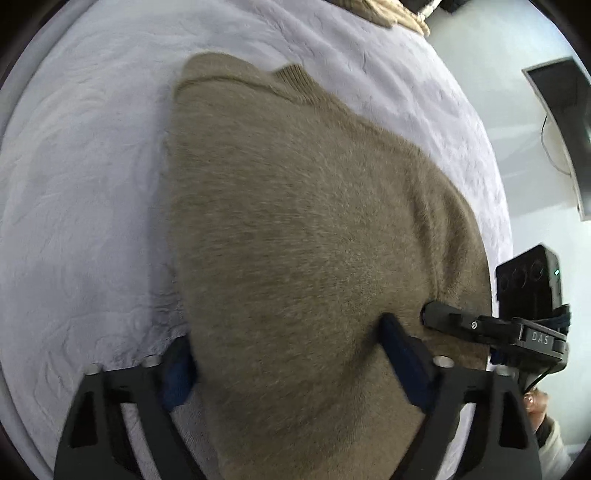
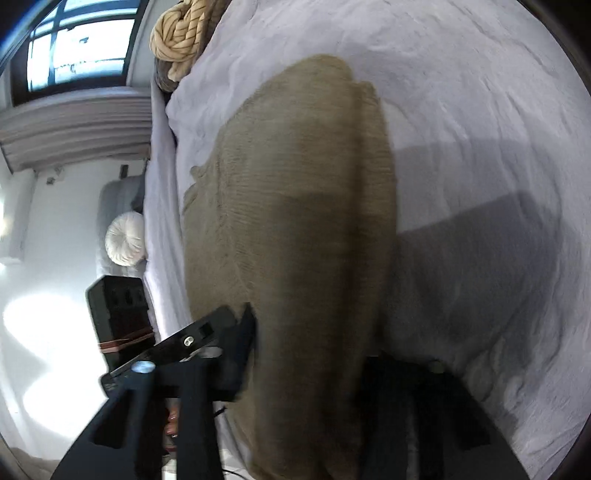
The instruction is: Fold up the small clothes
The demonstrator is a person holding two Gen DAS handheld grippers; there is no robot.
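An olive-brown knit sweater (image 1: 295, 229) lies on a pale lavender bedspread (image 1: 81, 192), its ribbed collar at the far end. My left gripper (image 1: 291, 354) has its two blue-padded fingers on either side of the sweater's near edge, with thick fabric bunched between them. The right gripper (image 1: 450, 319) shows beside it, at the sweater's right edge. In the right wrist view the sweater (image 2: 303, 240) runs away from me, and my right gripper (image 2: 306, 354) grips its near end between the two dark fingers. The left gripper's finger (image 2: 207, 332) shows close by on the left.
The bedspread (image 2: 480, 147) stretches wide to the right of the sweater. A tan knotted cushion (image 2: 181, 33) lies at the bed's far end. A white round pillow (image 2: 125, 238) sits beside the bed. A dark monitor (image 1: 565, 125) stands off the bed's right edge.
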